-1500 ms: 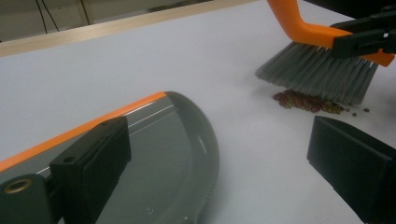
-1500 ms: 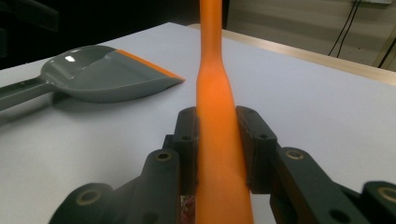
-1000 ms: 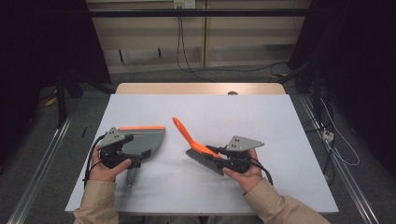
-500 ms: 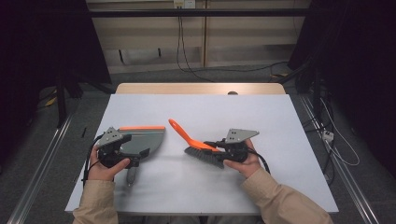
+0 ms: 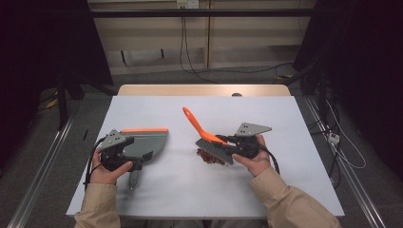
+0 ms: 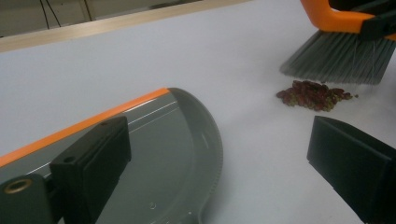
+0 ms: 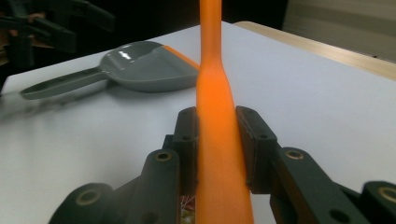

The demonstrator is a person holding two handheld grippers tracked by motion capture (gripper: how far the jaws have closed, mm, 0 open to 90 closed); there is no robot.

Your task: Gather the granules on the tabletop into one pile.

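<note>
Nearest, the left gripper [image 5: 145, 156] rests wide open over the grey dustpan [image 5: 147, 142], holding nothing. The right gripper [image 5: 227, 140] is clamped on the orange brush [image 5: 209, 137], its bristles just behind a pile of reddish-brown bits [image 5: 211, 156]. Sweeping looks barely begun: the dustpan is empty and stands well apart.

Brush [image 5: 211, 140]: orange handle, grey bristles, tilted, handle rising up and away from the bristle head; bristles low over the table, just beside the pile of reddish-brown bits [image 5: 210, 156]. Pile small, compact. Dustpan [image 5: 145, 142]: grey, orange lip, flat on the table, well left of the pile.
</note>
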